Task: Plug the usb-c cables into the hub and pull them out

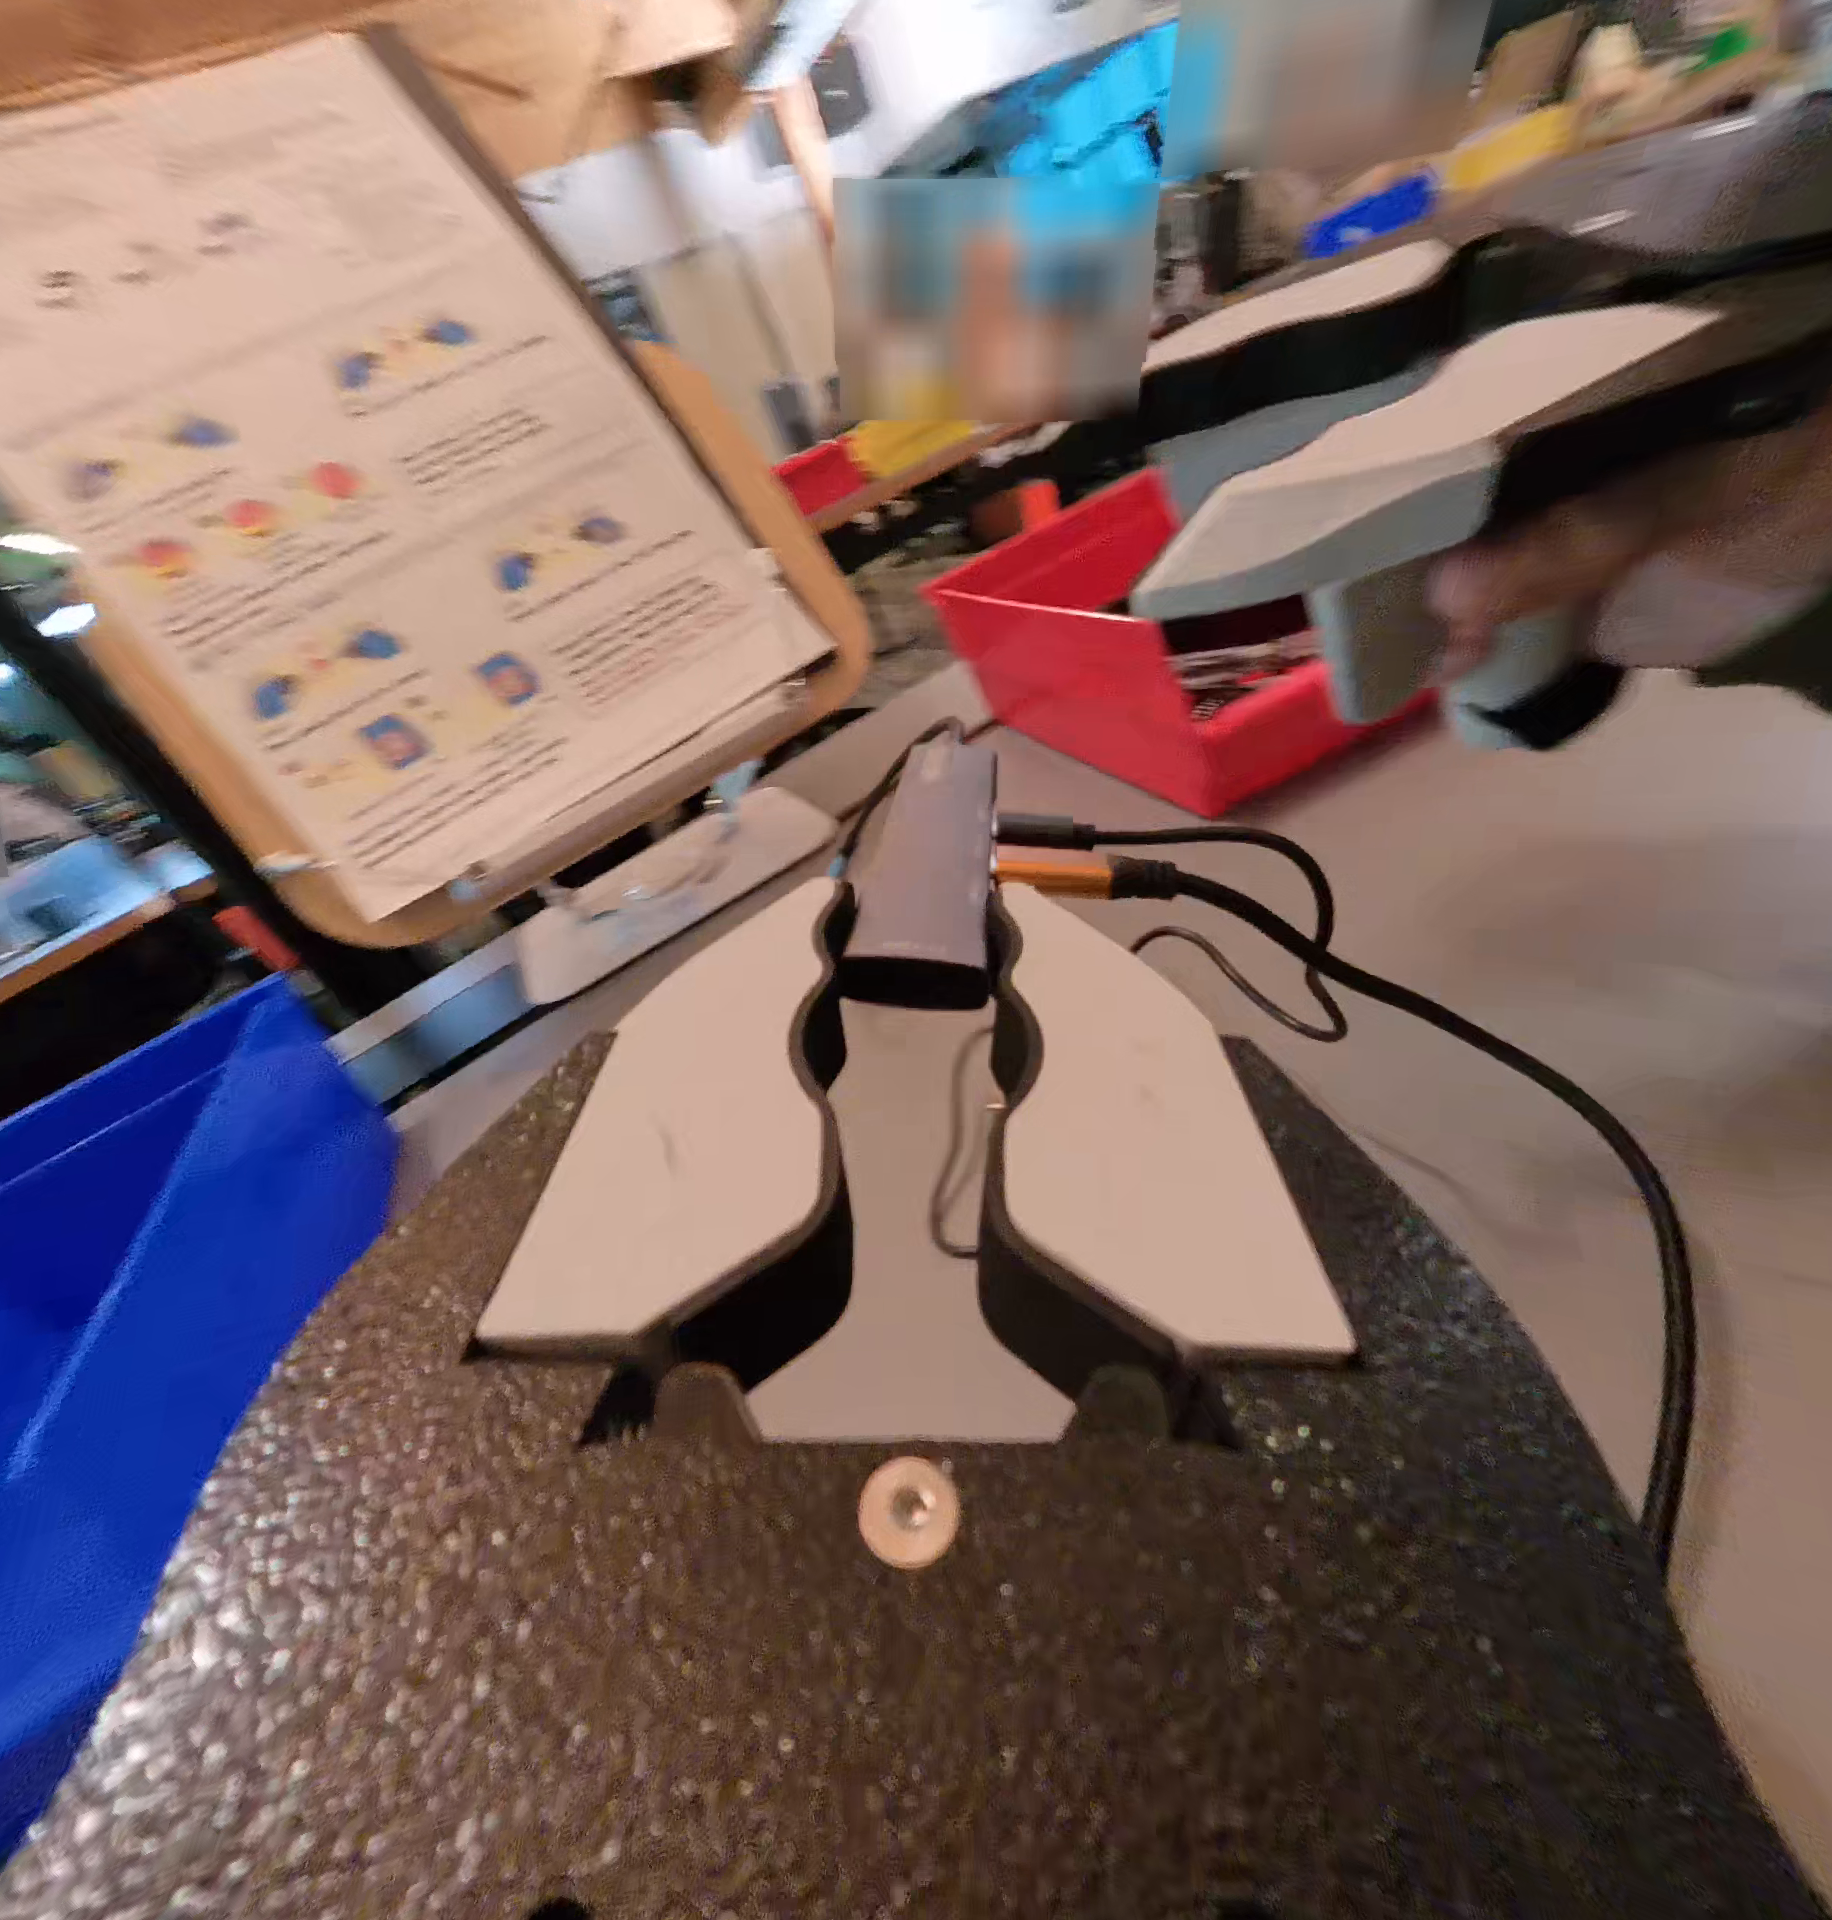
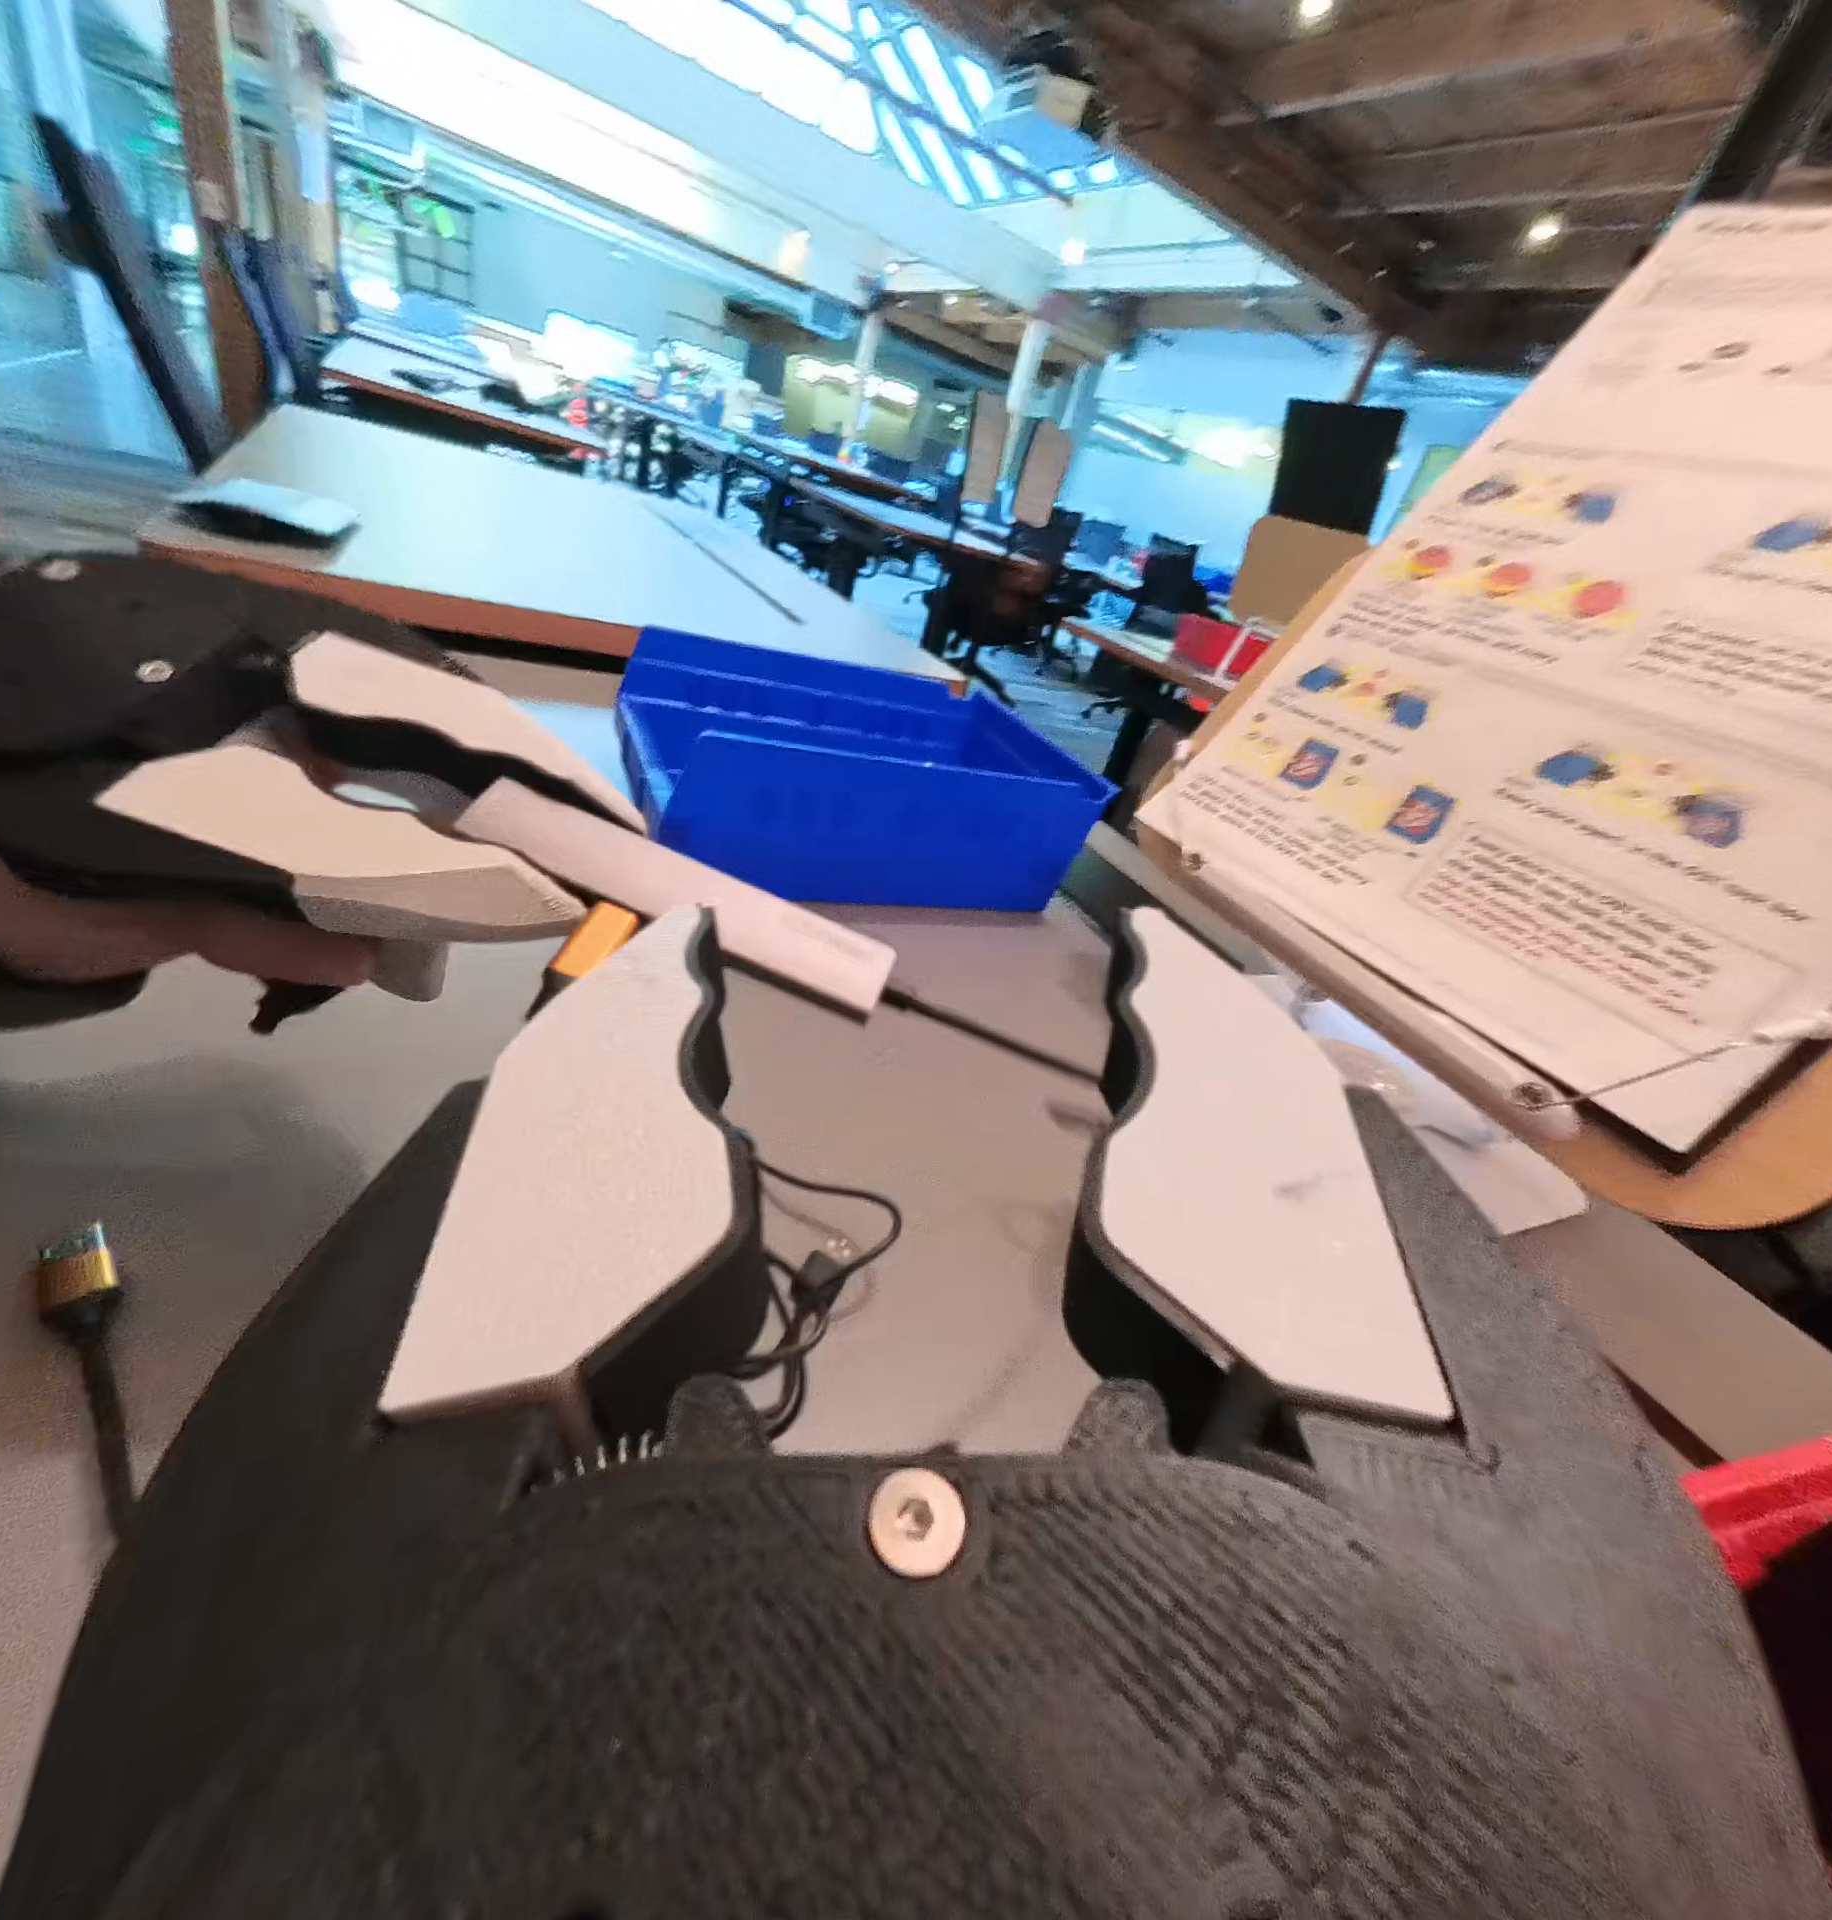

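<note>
Grey worktable (image 1: 1514,935), both cables seated in hub (image 1: 922,873).
Left gripper (image 1: 917,935) clamped on hub; right gripper (image 2: 912,997) spread, empty.
Next, probably: pinch orange plug (image 1: 1052,871), pull straight out.

1 hub (image 1: 922,883). 2 cables plugged into its side: 1 with a black plug (image 1: 1042,829), 1 with an orange plug (image 1: 1057,871). 1 loose gold plug (image 2: 79,1270) at 8 o'clock in the right wrist view. 1 thin black wire (image 2: 818,1262). 2 grippers: left (image 1: 917,935), right (image 2: 907,997). 1 blue bin (image 2: 860,790) at 12 o'clock there. 1 red bin (image 1: 1088,665) at 1 o'clock in the left wrist view. 1 clipboard (image 1: 372,468) with paper sheets, at 10 o'clock.
</note>
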The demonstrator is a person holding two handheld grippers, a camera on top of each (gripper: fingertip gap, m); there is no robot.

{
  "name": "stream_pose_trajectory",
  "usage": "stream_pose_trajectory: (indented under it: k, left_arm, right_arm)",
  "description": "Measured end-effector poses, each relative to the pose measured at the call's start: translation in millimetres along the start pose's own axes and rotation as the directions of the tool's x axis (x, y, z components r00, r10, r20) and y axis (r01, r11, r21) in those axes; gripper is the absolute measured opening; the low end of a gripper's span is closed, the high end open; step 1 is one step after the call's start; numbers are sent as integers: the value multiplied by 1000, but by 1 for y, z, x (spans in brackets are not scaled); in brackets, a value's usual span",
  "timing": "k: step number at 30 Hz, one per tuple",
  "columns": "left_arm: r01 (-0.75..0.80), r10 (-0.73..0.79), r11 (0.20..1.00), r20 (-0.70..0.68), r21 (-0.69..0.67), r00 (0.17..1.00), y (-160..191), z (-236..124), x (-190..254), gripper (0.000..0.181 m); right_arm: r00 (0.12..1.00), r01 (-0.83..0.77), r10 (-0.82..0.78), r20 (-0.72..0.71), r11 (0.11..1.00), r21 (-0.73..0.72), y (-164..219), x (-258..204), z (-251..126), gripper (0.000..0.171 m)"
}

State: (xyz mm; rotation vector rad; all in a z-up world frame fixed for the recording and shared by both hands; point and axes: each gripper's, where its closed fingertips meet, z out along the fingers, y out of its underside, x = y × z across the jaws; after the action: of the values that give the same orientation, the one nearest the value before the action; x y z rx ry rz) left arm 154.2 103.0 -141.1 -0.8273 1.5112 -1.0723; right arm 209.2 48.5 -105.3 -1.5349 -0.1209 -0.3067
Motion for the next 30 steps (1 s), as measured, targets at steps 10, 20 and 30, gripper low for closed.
stream_pose_trajectory:
  k: [10, 20, 30]
  left_arm:
    - [111, -118, 993, 349, 40, 930, 20, -17, -44, 24]
    - [140, -158, 987, 336, 77, 929, 34, -15, -33, 24]
    - [127, -144, 989, 349, 70, 926, 38, -15, -34, 24]
  right_arm:
    - [997, -70, 66, 50, 993, 95, -12, -66, 40, 18]
    - [989, -146, 147, 13, 988, -54, 37, -76, 60, 11]
    - [988, -149, 152, 13, 978, -146, 51, -84, 65, 16]
